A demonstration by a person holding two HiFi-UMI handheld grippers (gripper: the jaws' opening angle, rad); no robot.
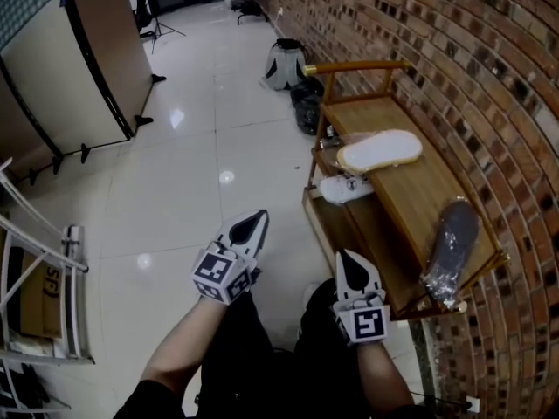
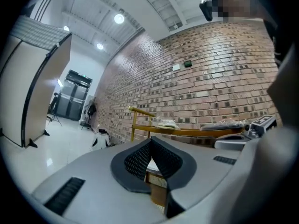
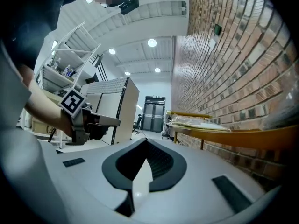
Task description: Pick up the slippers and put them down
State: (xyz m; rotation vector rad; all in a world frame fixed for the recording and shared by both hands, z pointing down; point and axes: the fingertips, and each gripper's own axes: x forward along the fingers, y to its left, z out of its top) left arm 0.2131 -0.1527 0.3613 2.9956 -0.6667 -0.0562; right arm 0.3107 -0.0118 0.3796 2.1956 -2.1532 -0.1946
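Note:
A cream slipper [image 1: 380,151] in clear wrap lies on the top of the wooden shoe rack [image 1: 410,195] by the brick wall. A dark grey slipper [image 1: 452,250], also wrapped, lies at the rack's near end. A white shoe [image 1: 345,188] sits on the lower shelf. My left gripper [image 1: 260,216] is held over the floor left of the rack, shut and empty. My right gripper [image 1: 342,255] hovers by the rack's near corner, its jaws together with nothing in them. Both slippers [image 2: 166,123] [image 2: 224,125] show in the left gripper view beyond the shut left gripper [image 2: 151,142]. The shut right gripper [image 3: 145,142] fills the right gripper view's foreground.
A white and black backpack [image 1: 284,64] and a black bag [image 1: 306,103] stand on the floor past the rack's far end. A folding partition [image 1: 79,51] stands at the left. A metal shelf frame [image 1: 44,295] with a cardboard box is near left. The tiled floor is glossy.

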